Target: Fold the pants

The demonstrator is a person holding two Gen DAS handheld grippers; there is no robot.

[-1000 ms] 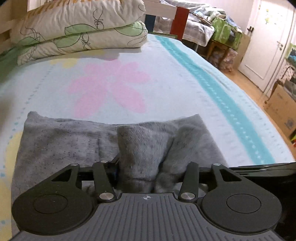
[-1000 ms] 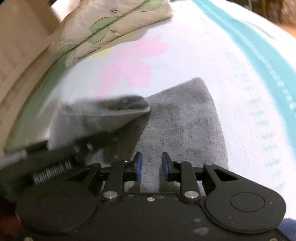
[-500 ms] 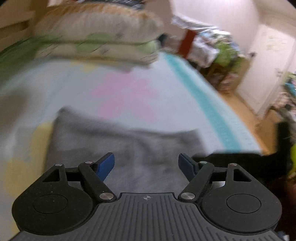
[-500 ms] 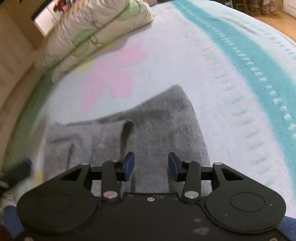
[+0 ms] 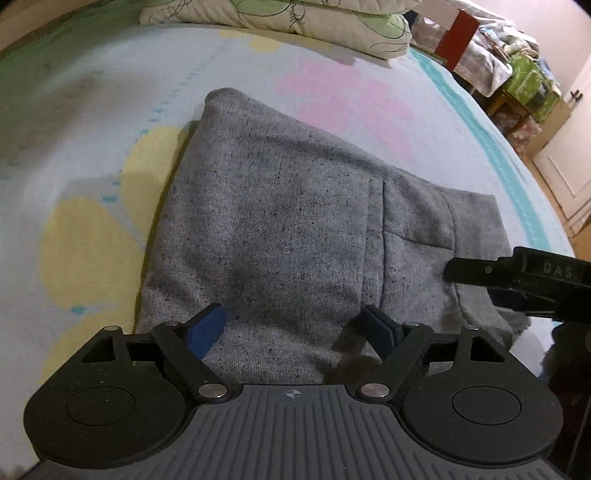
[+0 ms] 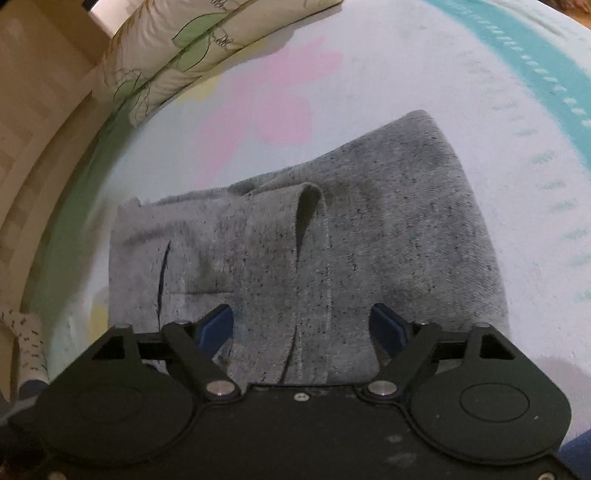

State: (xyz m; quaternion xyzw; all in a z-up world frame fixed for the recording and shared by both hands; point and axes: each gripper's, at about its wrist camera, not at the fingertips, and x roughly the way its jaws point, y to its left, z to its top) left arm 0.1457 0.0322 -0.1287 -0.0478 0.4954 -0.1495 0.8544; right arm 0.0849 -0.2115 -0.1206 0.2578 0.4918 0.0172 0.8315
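Grey speckled pants [image 5: 280, 229] lie folded into a flat, roughly square bundle on the bed. My left gripper [image 5: 295, 325] hovers over the bundle's near edge, jaws opening wide, blue pads clear of the cloth. The right gripper's black finger [image 5: 517, 277] reaches in from the right edge of the left wrist view. In the right wrist view the same pants [image 6: 369, 236] show a raised fold and a pocket slit. My right gripper [image 6: 303, 321] stands over their near edge, jaws opening, nothing pinched between the pads.
The bed sheet [image 5: 92, 129] is pale blue with pink and yellow flowers and a teal stripe [image 5: 491, 133]. Floral pillows [image 5: 295, 14] are stacked at the head of the bed. Cluttered furniture [image 5: 517, 74] and a white door stand beyond the right side.
Both grippers have let go of the grey cloth and opened wide. The lifted fold has dropped flat onto the bundle. The left gripper has moved left and tilted down over the pants.
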